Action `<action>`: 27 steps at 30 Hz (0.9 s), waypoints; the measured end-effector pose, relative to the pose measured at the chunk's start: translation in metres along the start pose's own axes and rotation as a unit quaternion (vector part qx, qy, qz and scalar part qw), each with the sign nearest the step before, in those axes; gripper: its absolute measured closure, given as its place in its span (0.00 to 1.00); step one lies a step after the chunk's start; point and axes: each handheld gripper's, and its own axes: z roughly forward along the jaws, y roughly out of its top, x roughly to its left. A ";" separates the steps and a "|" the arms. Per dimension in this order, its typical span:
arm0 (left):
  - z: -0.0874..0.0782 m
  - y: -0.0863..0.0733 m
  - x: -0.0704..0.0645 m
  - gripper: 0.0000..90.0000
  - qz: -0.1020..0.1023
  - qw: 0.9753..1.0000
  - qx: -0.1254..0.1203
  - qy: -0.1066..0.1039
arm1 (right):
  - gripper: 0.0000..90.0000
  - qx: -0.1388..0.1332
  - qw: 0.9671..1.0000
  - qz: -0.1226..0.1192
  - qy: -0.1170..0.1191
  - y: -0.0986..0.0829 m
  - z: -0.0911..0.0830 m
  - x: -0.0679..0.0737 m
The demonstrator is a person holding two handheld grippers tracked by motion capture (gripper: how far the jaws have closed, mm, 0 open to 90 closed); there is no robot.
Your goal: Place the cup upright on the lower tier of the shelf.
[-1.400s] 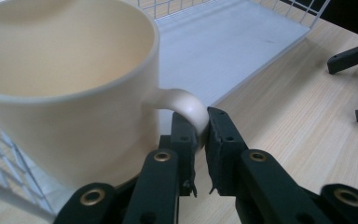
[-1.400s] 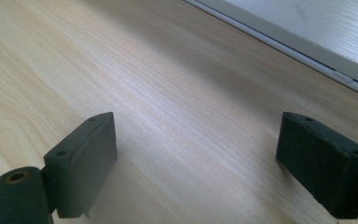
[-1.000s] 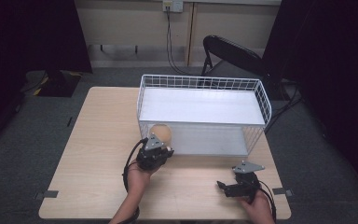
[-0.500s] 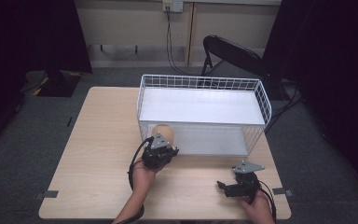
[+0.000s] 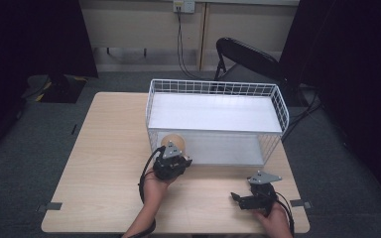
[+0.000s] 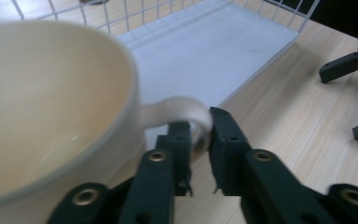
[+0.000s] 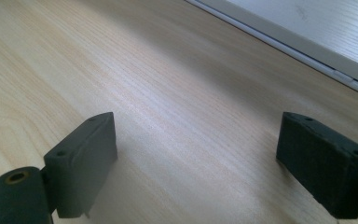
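Cup handle point(image 6: 186, 114) between left fingers point(image 6: 226, 140)

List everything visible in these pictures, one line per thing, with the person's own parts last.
Cup: one, cream, held by its handle at the wire rack's near left corner.
Wire rack: one, white, two white shelves, on the table's far right half.
Table: one, light wood.
Folding chair: one, black, behind the table.
Wall socket with cables: one, on the back wall.
Carpet: grey, around the table.
Left gripper: one, black, jaws shut on the cup's handle.
Right gripper: one, black, jaws wide apart, low over the table's near right edge.
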 end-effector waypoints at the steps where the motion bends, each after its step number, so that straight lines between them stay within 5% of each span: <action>1: 0.000 -0.001 0.001 0.81 -0.008 1.000 0.002 -0.003 | 0.13 0.000 1.000 0.000 0.000 0.000 0.000 0.000; 4: -0.002 -0.003 0.001 0.66 -0.016 1.000 0.005 -0.011 | 0.13 0.000 1.000 0.000 0.000 0.000 0.000 0.000; 9: -0.006 -0.004 0.000 0.55 -0.015 1.000 0.014 -0.015 | 0.13 0.000 1.000 0.000 0.000 0.000 0.000 0.000; 18: -0.019 -0.010 0.003 0.52 -0.016 1.000 0.017 -0.009 | 0.13 0.000 1.000 0.000 0.000 0.000 0.000 0.000; 27: -0.041 -0.023 0.012 0.53 -0.021 0.999 0.013 0.027 | 0.13 0.000 1.000 0.000 0.000 0.000 0.000 0.000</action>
